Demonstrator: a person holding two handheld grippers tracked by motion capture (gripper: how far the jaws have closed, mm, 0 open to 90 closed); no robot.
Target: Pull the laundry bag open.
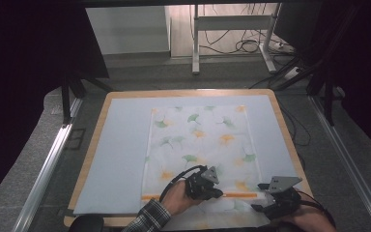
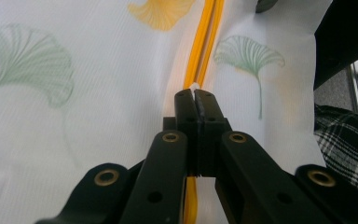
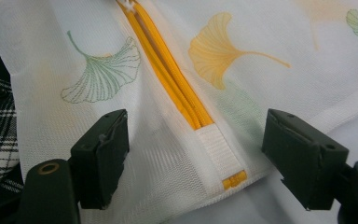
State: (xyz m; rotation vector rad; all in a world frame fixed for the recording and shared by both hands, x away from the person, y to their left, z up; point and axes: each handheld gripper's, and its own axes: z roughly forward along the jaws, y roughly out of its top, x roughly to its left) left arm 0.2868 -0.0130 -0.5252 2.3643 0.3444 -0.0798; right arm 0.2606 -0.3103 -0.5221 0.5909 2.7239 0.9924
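Yellow zipper (image 1: 241, 195) runs left to right along the bag's (image 1: 203, 140) near edge; my left gripper (image 2: 195, 95) pinches its pull (image 2: 195, 86), my right gripper (image 3: 193, 140) spread over the zipper's right end.

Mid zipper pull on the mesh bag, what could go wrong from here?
1. The left gripper is shut on the small white zipper pull; only the tips hold it, so it may slip out.
2. The right gripper stands open astride the zipper's end, its pads apparently not pinching the mesh bag, which could drag or bunch along the orange zipper.
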